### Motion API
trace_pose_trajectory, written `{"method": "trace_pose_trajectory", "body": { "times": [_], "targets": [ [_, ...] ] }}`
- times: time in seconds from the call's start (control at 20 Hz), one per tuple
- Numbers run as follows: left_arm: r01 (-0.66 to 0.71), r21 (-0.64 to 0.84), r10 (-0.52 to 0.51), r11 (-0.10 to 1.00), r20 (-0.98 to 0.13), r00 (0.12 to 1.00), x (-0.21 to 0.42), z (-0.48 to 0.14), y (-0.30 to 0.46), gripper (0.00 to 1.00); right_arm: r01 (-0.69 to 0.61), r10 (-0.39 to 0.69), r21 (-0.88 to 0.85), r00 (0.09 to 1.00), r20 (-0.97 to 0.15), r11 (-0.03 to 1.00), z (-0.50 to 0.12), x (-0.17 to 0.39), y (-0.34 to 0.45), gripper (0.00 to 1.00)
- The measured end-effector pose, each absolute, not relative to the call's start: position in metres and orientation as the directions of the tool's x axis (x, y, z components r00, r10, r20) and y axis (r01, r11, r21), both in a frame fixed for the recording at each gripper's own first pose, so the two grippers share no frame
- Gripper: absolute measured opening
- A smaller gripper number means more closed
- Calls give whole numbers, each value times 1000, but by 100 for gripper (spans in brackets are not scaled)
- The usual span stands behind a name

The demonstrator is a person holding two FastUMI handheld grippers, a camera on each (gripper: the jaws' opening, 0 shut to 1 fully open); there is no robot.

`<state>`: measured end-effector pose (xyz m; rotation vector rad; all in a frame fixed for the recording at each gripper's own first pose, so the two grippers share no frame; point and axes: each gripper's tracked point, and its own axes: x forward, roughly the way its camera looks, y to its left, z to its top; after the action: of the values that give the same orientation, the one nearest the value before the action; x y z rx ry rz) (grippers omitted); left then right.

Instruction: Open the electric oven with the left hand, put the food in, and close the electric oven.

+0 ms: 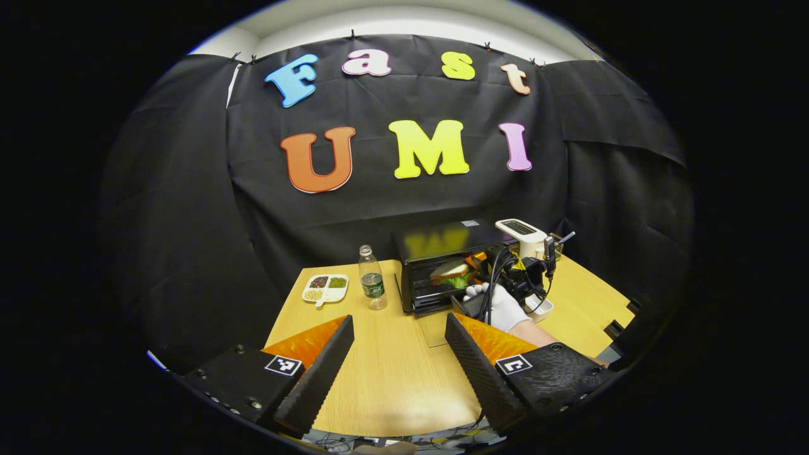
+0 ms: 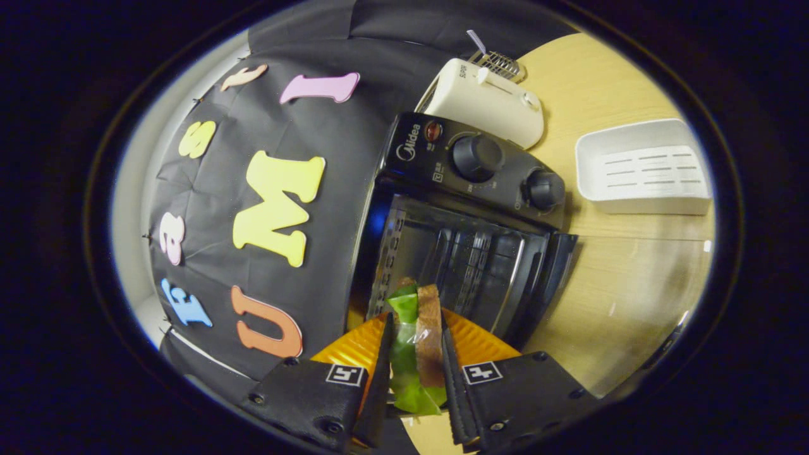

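Left gripper view shows us the left gripper [image 1: 398,354] low over the wooden table [image 1: 392,379], its two fingers spread wide with nothing between them. Further back the electric oven [image 1: 442,253] stands with its glass door [image 1: 436,325] folded down flat on the table. In front of its mouth we see the right gripper [image 1: 468,275] held by a white gloved hand [image 1: 502,306], and it carries the sandwich [image 1: 452,272] just at the opening. Cables and the gripper body cover the right part of the oven, so we cannot tell how deep the food is inside. Left of the oven stand a plastic bottle [image 1: 371,278] and a white divided dish [image 1: 325,287] with grains.

In the right gripper view the fingers of the right gripper [image 2: 417,360] are narrow and press on both sides of the sandwich [image 2: 420,341], bread and green leaf. Its lower end is cut off by the fingers. Behind it the open oven [image 2: 461,240] shows the rack; the inside is dark and hard to read. A white toaster [image 2: 483,101] is behind the oven and a white tray [image 2: 644,167] beside it
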<state>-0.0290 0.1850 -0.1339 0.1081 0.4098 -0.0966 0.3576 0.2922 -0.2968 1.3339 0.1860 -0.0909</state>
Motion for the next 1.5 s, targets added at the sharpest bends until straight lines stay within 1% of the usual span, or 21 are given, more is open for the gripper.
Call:
{"method": "trace_pose_trajectory", "body": {
  "times": [0.1,0.2,0.3,0.35,0.4,0.45,0.5,0.55,0.6,0.65,0.75,0.8,0.9,0.95,1.0,1.05,1.1,1.2,1.35,1.45,1.5],
  "targets": [
    [94,89,-50,992,-407,912,-31,-135,194,96,185,7,952,981,-193,243,-305,370,289,43],
    [77,98,-32,992,-397,917,-32,-132,202,96,182,3,948,982,-190,259,-310,380,288,43],
    [62,92,-20,994,-398,917,-35,-135,205,96,195,35,936,976,-214,293,-319,388,293,43],
    [53,85,-15,995,-396,918,-36,-136,207,96,211,34,923,972,-234,322,-322,387,292,34],
    [51,74,-17,996,-397,918,-37,-136,207,96,243,13,892,963,-268,381,-329,385,286,35],
    [49,66,-18,997,-397,918,-37,-137,205,96,273,3,854,952,-306,442,-333,379,279,39],
    [48,60,-21,997,-397,917,-37,-138,202,96,297,-4,803,939,-345,516,-337,375,275,39],
    [47,53,-22,997,-397,918,-35,-138,201,96,315,-19,725,923,-384,612,-340,368,268,49],
    [50,43,-29,998,-404,915,-34,-140,199,96,309,-49,634,918,-393,709,-339,361,259,60],
    [52,37,-32,998,-405,914,-34,-140,197,96,297,-72,559,918,-389,774,-331,357,252,88],
    [56,34,-38,998,-388,921,-33,-135,192,96,257,-88,458,930,-357,851,-314,339,243,90],
    [59,31,-43,998,-381,923,-33,-135,190,96,233,-72,438,932,-354,868,-310,329,242,91],
    [61,26,-47,998,-365,930,-31,-133,184,96,194,-45,386,931,-362,902,-300,302,240,89],
    [54,25,-42,998,-355,934,-30,-132,183,96,185,-37,375,928,-370,908,-295,286,235,98],
    [50,25,-38,998,-337,941,-30,-132,182,96,176,-32,370,931,-364,912,-288,271,230,98],
    [45,22,-36,999,-330,943,-28,-132,179,96,169,-33,353,932,-360,920,-280,256,222,89],
    [42,17,-35,999,-322,946,-28,-138,176,96,150,-28,319,934,-357,936,-272,244,214,98],
    [27,4,-25,1000,-308,951,-27,-143,172,96,118,-34,221,936,-351,968,-251,219,192,99],
    [0,-25,-7,1000,-299,954,-24,-157,165,96,70,-41,86,951,-307,994,-207,182,157,99],
    [-26,-32,14,999,-312,950,-21,-170,163,95,49,-34,45,960,-278,998,-184,159,137,99],
    [-47,-34,33,998,-319,947,-21,-177,161,88,37,-30,23,965,-261,999,-173,149,126,99]
  ]
}}
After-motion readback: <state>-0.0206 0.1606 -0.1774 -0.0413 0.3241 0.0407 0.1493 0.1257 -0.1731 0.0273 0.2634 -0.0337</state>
